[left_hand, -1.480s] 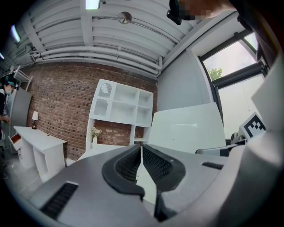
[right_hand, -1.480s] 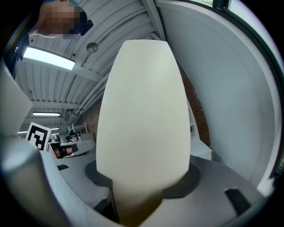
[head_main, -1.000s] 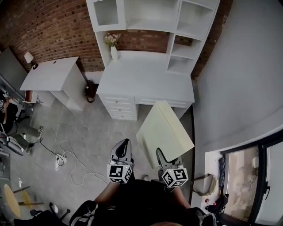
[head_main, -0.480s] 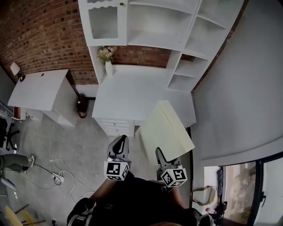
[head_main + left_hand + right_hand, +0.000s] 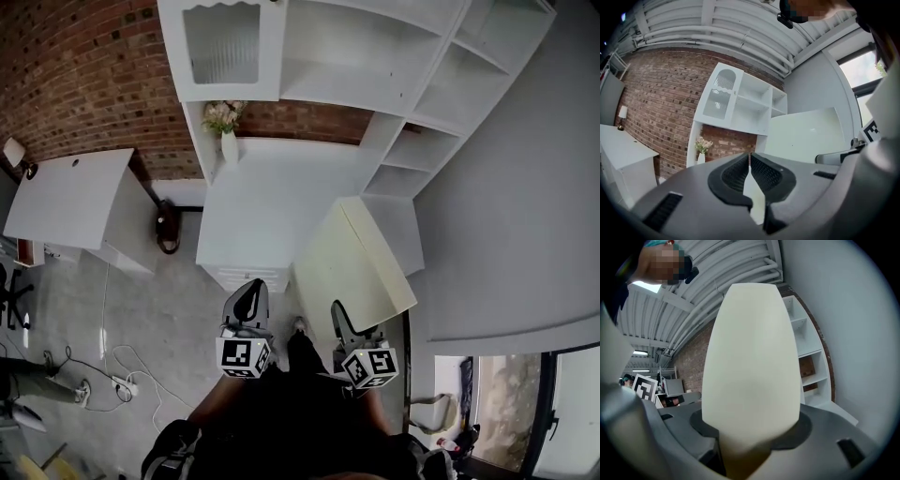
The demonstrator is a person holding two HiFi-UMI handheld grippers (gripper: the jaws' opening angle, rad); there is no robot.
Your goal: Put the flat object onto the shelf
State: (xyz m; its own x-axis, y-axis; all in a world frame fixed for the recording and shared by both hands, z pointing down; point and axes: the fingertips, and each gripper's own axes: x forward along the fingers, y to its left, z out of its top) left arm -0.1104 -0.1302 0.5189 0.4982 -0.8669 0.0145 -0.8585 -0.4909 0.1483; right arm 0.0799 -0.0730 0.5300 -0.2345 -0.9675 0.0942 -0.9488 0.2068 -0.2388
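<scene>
Right gripper [image 5: 342, 323] clamped the flat cream panel [image 5: 352, 267], not yet on shelf unit [image 5: 398, 178]; left gripper [image 5: 248, 302] jaws together, empty.

The flat object [image 5: 352, 267] is a smooth, matt cream board, the shelf [image 5: 384, 56] and counter [image 5: 272, 206] look white-painted and smooth, and the wall [image 5: 84, 84] behind is rough red brick.

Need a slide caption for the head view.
Cream panel clamped in the right gripper, facing the white desk and shelf; left gripper shut, empty.
</scene>
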